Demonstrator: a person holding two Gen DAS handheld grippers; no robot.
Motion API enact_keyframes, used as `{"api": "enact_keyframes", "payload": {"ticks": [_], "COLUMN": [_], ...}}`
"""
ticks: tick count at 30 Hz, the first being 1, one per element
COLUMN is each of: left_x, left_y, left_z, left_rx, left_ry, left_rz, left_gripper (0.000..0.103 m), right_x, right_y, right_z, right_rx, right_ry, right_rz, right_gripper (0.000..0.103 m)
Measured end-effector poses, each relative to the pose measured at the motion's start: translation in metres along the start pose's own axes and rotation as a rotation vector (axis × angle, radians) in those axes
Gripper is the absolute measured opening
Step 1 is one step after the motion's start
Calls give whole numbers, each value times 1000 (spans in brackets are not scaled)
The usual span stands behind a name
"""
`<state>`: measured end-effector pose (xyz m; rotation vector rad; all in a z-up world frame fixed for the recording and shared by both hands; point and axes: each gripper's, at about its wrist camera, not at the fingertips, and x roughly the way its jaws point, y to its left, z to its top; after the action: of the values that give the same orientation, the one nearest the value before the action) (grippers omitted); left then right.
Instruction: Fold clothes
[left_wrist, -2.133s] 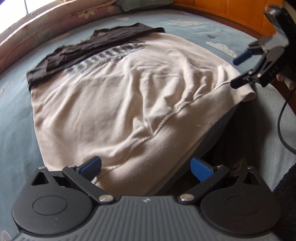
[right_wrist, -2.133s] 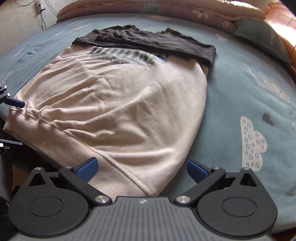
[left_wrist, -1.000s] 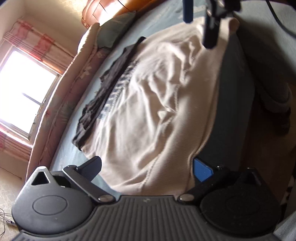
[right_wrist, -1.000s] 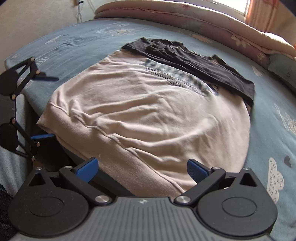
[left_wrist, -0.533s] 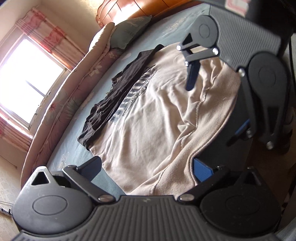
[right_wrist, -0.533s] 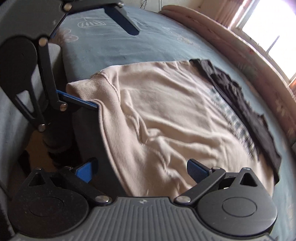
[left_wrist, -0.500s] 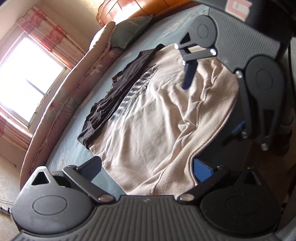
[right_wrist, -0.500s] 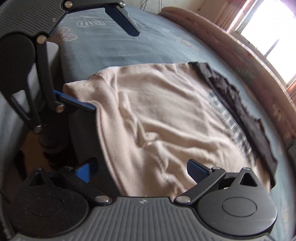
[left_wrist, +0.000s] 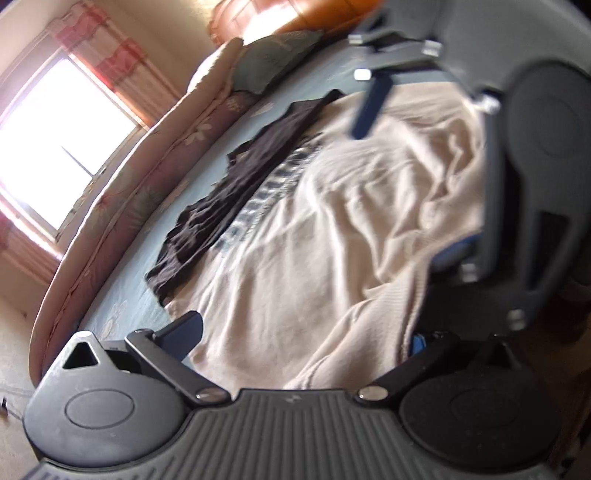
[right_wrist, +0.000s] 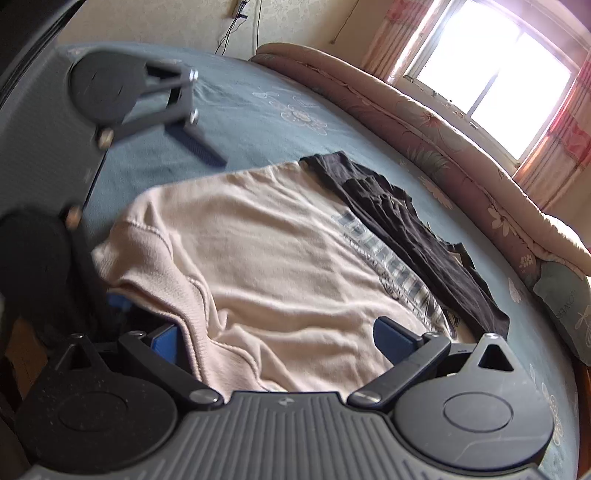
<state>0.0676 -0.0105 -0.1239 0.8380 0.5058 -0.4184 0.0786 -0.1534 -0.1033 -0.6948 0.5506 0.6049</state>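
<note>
Left wrist view: the left gripper (left_wrist: 304, 332) stands wide open astride the ribbed hem of the cream sweatshirt (left_wrist: 332, 229), which lies flat on the blue bed (left_wrist: 122, 295). Right wrist view: the right gripper (right_wrist: 280, 332) is likewise spread wide over the hem, gripping nothing; a black garment (right_wrist: 406, 236) lies along the sweatshirt's far edge

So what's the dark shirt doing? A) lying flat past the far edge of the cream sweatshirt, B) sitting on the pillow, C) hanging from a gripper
A: the dark shirt lies flat on the blue bed sheet along the far edge of the cream sweatshirt, and neither gripper touches it.
</note>
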Motion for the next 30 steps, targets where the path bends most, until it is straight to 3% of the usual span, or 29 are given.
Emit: {"api": "enact_keyframes", "payload": {"ticks": [6,14,22,25,30], "left_x": [-3,6,4,9,13], "left_y": [10,3,8,-3,-15], "left_z": [-12,-11,-22,-8,1], "left_rx": [-45,13,-16,8,72], "left_ry": [14,26,36,8,-4], "left_rz": [12,36,42,25,23], "left_gripper": [102,102,102,102,102], "right_x": [3,10,-13,-14,-5], "right_y": [10,20,-31,-35,-15], "right_z": [-30,-22,-87,-86,-72], "right_rx": [-64,-89,-75,-27,-73], "right_ry": [50,64,183,185,139], "right_rz": [-137,-198,-360,-357,-340], "right_gripper": [103,103,103,103,103]}}
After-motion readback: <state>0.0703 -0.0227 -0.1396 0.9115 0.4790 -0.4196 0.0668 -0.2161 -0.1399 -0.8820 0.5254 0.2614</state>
